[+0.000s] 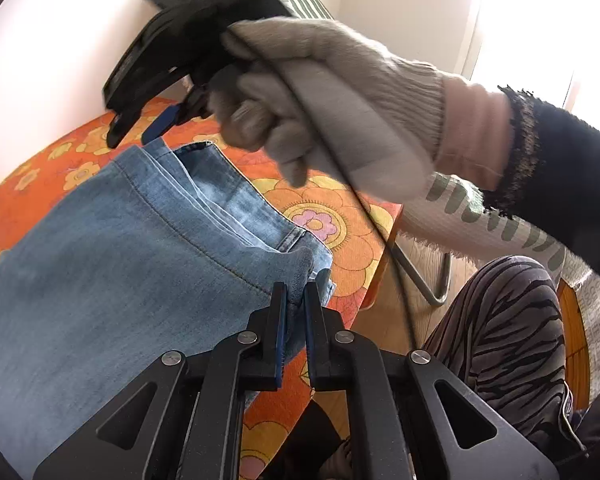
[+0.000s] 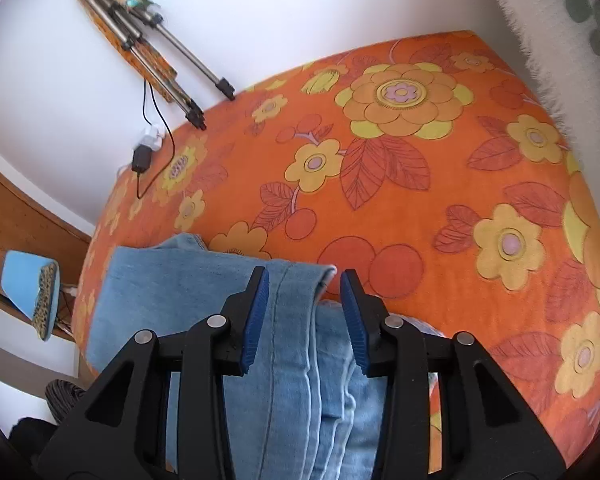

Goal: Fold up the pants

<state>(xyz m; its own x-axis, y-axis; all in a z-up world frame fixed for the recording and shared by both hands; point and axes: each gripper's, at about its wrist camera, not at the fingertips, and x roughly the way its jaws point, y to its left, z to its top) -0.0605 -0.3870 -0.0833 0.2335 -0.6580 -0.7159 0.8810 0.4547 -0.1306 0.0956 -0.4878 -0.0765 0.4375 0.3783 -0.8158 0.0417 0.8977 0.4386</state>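
While left claw (image 1: 296, 300) pinches jeans (image 1: 100, 248), no writing legible

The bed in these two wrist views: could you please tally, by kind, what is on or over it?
Jeans: 1
Grippers: 2, left gripper and right gripper
Gloved hand: 1
Flowered bedcover: 1
Total: 5
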